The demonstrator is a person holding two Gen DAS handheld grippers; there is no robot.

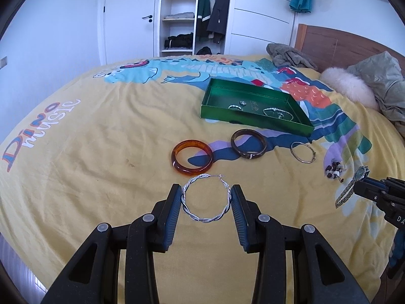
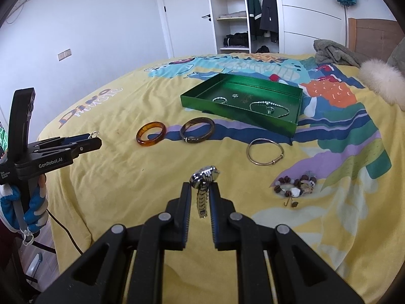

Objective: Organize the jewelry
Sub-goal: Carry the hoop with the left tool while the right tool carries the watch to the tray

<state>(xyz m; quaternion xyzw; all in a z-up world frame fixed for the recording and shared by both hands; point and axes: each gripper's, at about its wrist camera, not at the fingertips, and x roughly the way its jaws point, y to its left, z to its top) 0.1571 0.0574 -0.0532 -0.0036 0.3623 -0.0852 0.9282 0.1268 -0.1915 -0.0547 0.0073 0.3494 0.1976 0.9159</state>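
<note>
My left gripper (image 1: 205, 190) is shut on a twisted silver hoop earring (image 1: 200, 219), held above the yellow bedspread. My right gripper (image 2: 202, 185) is shut on a silver wristwatch (image 2: 205, 173) whose strap hangs down between the fingers. Farther up the bed lies a green tray (image 2: 227, 111) holding rings and a beaded chain. In front of the tray lie an amber bangle (image 1: 192, 171), a dark brown bangle (image 1: 249, 155), a thin metal bangle (image 2: 263, 163) and a bead bracelet (image 2: 295, 190).
A gloved hand (image 2: 33, 202) holds the left gripper at the bed's left edge. A fur cushion (image 1: 349, 86), a grey garment (image 1: 288, 55) and a wooden headboard (image 1: 336, 43) lie at the far right. An open wardrobe stands behind the bed.
</note>
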